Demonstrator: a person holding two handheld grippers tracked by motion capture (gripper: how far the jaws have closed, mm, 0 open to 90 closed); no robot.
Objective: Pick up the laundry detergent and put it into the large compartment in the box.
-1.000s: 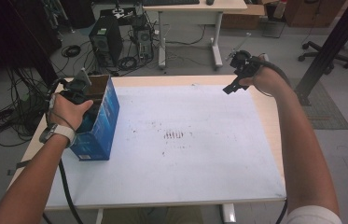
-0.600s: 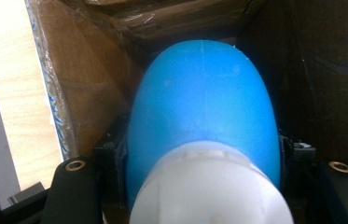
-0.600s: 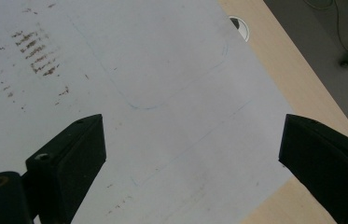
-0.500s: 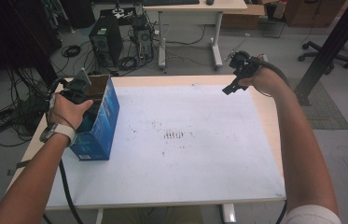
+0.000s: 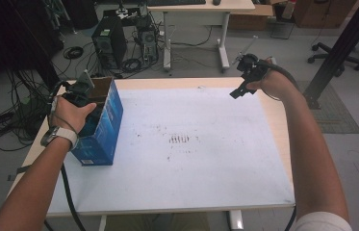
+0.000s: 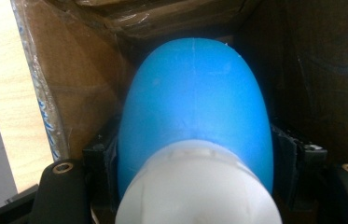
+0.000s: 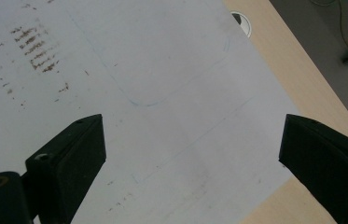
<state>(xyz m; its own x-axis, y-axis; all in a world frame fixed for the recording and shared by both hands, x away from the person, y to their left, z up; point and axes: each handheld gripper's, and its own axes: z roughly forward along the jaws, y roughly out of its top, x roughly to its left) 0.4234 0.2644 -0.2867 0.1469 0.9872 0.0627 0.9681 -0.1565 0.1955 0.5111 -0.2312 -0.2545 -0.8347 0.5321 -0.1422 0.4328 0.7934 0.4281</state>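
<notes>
Blue and white, one rounded plastic bottle (image 6: pixel 195 126) sits down inside the single blue cardboard box (image 5: pixel 104 126) at the table's (image 5: pixel 191 192) left edge. The left tool (image 5: pixel 78 94) reaches into the box, its jaws just opened yet flanking the bottle, probably to drop it there. The right tool (image 5: pixel 242 89) hovers wide open, empty, waiting.

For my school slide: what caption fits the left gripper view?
Left gripper jaws around a blue-and-white object inside the cardboard box.
</notes>
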